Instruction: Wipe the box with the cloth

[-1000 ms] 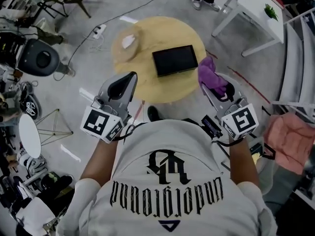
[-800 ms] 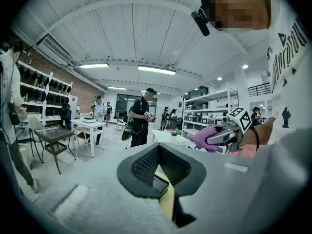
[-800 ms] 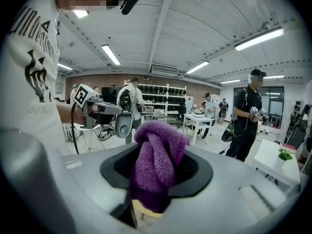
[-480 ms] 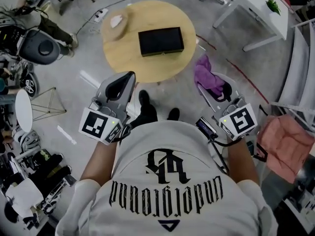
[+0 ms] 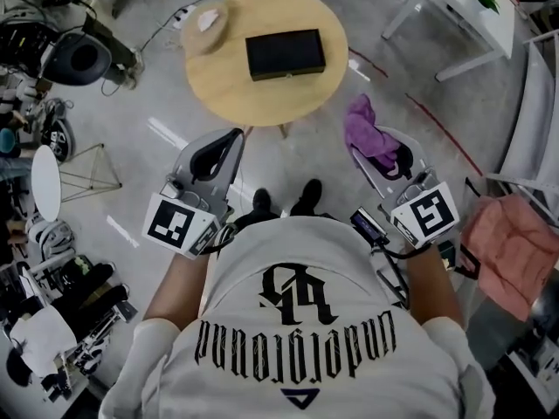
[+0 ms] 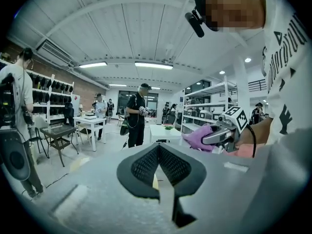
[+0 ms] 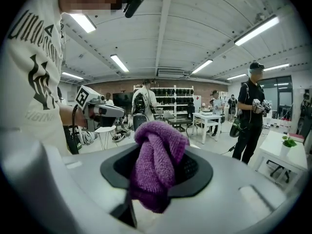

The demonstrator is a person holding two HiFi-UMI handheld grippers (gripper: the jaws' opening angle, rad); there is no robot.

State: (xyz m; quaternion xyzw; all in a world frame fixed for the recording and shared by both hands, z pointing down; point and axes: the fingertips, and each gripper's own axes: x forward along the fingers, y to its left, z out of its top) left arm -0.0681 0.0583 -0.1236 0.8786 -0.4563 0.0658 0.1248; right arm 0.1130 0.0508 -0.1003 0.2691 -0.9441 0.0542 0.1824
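The black box [image 5: 285,53] lies flat on the round wooden table [image 5: 244,94], far ahead of both grippers. My left gripper [image 5: 233,135] is held over the floor short of the table, shut with nothing between its black pads [image 6: 146,165]. My right gripper [image 5: 362,154] is at the same distance, to the table's right, shut on the purple cloth [image 5: 369,132]. In the right gripper view the cloth [image 7: 156,155] bunches up out of the jaws and hides the fingertips. Each gripper shows in the other's view, the right gripper [image 6: 220,133] and the left gripper [image 7: 105,112].
A pale tan object [image 5: 208,26] lies on the table's left side. A white table [image 5: 463,20] stands at the upper right, a pink cloth [image 5: 507,251] on a seat at the right, a round white stool [image 5: 44,195] at the left. Other people [image 6: 138,113] stand further off.
The person has stepped back from the table. Table and box have slid up and away in the head view, and both grippers now hang over bare floor. The cloth stays in the right gripper.
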